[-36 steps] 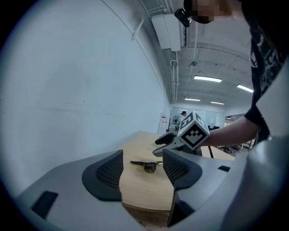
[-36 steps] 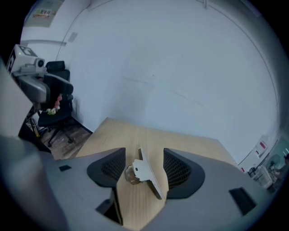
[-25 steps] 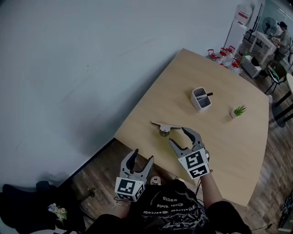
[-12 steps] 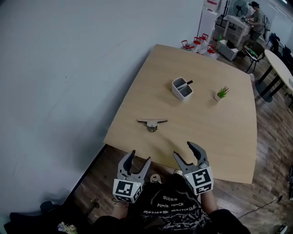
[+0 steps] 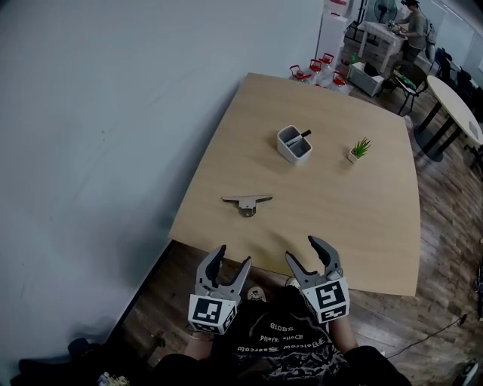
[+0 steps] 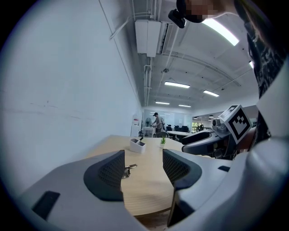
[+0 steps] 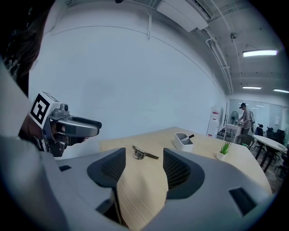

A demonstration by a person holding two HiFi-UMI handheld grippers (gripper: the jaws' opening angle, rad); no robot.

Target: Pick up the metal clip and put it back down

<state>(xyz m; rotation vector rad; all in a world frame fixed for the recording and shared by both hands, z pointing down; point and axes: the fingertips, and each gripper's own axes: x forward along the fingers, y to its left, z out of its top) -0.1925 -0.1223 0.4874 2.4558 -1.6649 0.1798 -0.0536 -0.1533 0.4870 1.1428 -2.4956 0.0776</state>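
**Both grippers spread and empty, clip lying on the counter**

I hold both grippers low and close to my body, by the near edge of the counter [image 5: 339,219], with their marker cubes turned up toward my head. My left gripper [image 5: 232,258] points forward with its jaws spread wide. Nothing sits between them; in its own view the gap shows only the counter top. My right gripper [image 5: 303,250] is just beside it on the right, reaching a little farther forward. Its jaws are spread just as wide and hold nothing.

The metal clip [image 5: 247,201] lies flat on the near left part of the counter, its long bar running left to right. It is well apart from both grippers and touched by neither.

Farther back, near the middle of the counter, stands a white pen box [image 5: 293,144] with a dark pen leaning in it. A small green plant [image 5: 358,149] in a pot stands near it on the right.

The counter is pale wood, and its left edge runs close along a plain light wall [image 5: 98,113]. Below and to the right is a dark plank floor [image 5: 445,301].

Past the far end are some red items [image 5: 321,64], a round table [image 5: 456,105] on the right, and a person [image 5: 413,19] standing at a desk.
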